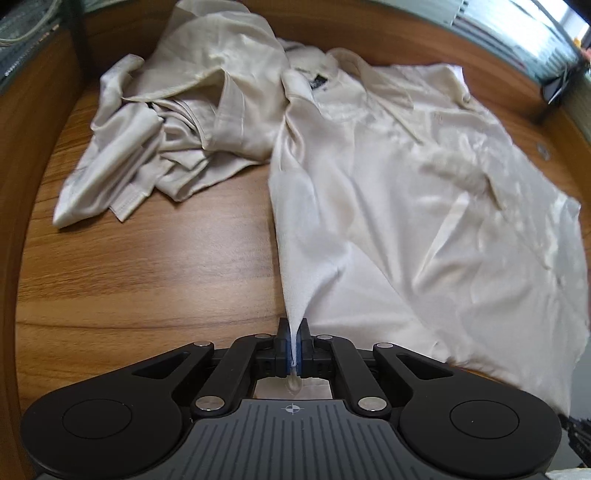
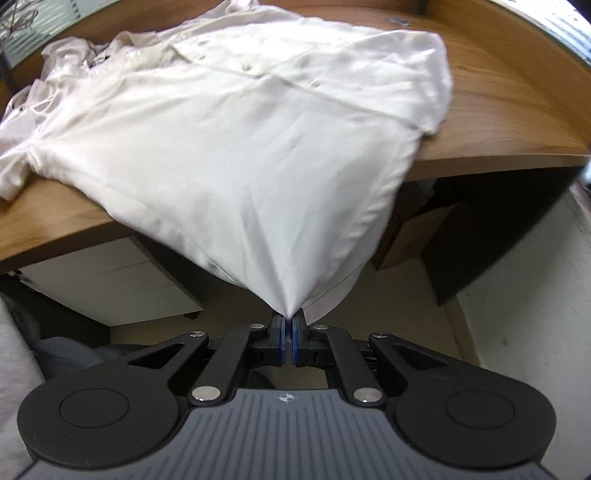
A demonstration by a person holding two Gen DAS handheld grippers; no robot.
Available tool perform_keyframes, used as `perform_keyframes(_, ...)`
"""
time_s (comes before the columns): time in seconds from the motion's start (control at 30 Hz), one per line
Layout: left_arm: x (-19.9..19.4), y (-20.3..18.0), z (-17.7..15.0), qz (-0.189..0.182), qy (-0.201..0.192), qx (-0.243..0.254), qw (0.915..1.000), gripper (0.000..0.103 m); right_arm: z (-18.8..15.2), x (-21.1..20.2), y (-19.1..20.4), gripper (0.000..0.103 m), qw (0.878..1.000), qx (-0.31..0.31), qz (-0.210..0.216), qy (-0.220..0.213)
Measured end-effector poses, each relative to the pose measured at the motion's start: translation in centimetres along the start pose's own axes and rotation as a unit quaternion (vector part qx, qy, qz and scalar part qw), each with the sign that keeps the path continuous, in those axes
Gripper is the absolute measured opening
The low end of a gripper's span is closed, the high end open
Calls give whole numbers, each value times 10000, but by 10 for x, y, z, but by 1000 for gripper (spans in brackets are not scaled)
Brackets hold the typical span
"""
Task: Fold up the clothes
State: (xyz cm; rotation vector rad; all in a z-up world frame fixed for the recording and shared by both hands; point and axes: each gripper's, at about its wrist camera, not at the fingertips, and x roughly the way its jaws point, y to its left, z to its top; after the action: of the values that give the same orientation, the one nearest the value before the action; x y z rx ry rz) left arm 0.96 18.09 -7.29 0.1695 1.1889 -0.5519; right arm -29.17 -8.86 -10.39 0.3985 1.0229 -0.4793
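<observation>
A cream satin shirt (image 1: 399, 192) lies spread on the wooden table (image 1: 155, 258), collar far, hem near. My left gripper (image 1: 294, 334) is shut on the shirt's left hem corner, low over the table, pulling the cloth taut. In the right wrist view the same shirt (image 2: 240, 147) hangs over the table's front edge. My right gripper (image 2: 287, 323) is shut on its other hem corner, held in front of and below the table edge. A second cream garment (image 1: 166, 122) lies crumpled at the far left.
The table's front edge (image 2: 498, 158) curves across the right wrist view. Under the table are a white drawer unit (image 2: 110, 284) and a cardboard box (image 2: 413, 236). Window blinds (image 1: 517, 33) run behind the table. A dark post (image 1: 79, 33) stands at the far left.
</observation>
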Motion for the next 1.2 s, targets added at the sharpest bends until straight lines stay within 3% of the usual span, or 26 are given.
perform_keyframes(0.33,-27,-11,20,-435,-259,-676,9964,4,46,-54,-12,3,9995,-100,-274,99)
perform_keyframes(0.67,-13,-50,108,-547,-814,-934,9908,5,115,-63,-46,3,9987,-131,-461,-144)
perform_keyframes(0.87,24,-82,154,-293,-723,-758,9941,5,171,-32,-74,3,9986,-302,-437,-68)
perform_keyframes(1.07,81,-102,176,20,-346,-779,9964,7,202,20,-94,4,9967,-499,-517,368)
perform_keyframes(1.17,103,-107,185,141,-193,-769,9968,19,206,41,-100,4,9955,-511,-525,594)
perform_keyframes(1.2,106,-107,188,156,-191,-813,9964,28,207,45,-100,6,9949,-542,-544,657)
